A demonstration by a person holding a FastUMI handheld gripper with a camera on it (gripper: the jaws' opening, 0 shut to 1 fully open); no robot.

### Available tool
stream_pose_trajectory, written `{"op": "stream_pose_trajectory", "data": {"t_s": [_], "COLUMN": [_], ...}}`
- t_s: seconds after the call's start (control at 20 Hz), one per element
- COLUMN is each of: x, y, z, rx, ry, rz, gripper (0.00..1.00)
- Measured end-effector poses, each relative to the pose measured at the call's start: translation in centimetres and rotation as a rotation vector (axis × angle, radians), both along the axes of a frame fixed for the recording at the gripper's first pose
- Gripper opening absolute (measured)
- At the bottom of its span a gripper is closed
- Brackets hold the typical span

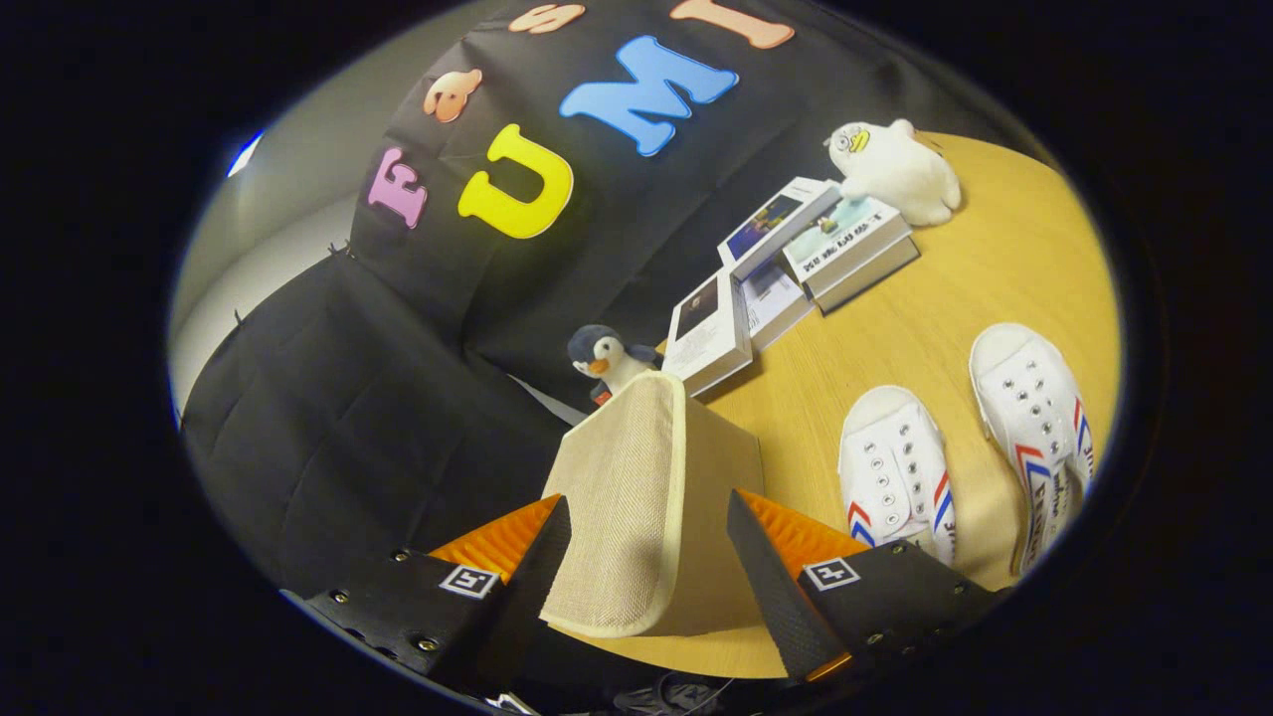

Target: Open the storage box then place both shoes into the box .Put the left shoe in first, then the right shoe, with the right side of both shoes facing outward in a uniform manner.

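Tool (648,557) fingers spread wide, straddling beige woven fabric storage box (636,497) without pressing it; box sits between them on wooden tabletop (895,328). Beyond, right of it, two white lace-up shoes (890,467), toes pointing away.

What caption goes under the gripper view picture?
Open gripper straddling the beige storage box, two white shoes waiting on the table.
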State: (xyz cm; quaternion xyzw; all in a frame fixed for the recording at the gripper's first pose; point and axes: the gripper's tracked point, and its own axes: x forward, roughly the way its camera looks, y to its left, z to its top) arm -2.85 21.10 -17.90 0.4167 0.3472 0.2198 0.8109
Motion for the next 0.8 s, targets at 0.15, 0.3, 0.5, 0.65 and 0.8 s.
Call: {"op": "stream_pose_trajectory", "data": {"t_s": [0.15, 0.3, 0.5, 0.65, 0.8], "x": [-0.8, -1.6, -1.5, -1.0, -1.1], "y": [1.4, 2.8, 3.7, 3.1, 3.4], "z": [-1.4, -1.7, -1.7, -1.2, -0.4], "rx": [0.064, 0.135, 0.172, 0.167, 0.128], "ry": [0.092, 0.156, 0.2, 0.196, 0.176], "rz": [0.037, 0.059, 0.064, 0.064, 0.095], "gripper": [0.96, 0.94, 0.51, 0.42, 0.05]}}
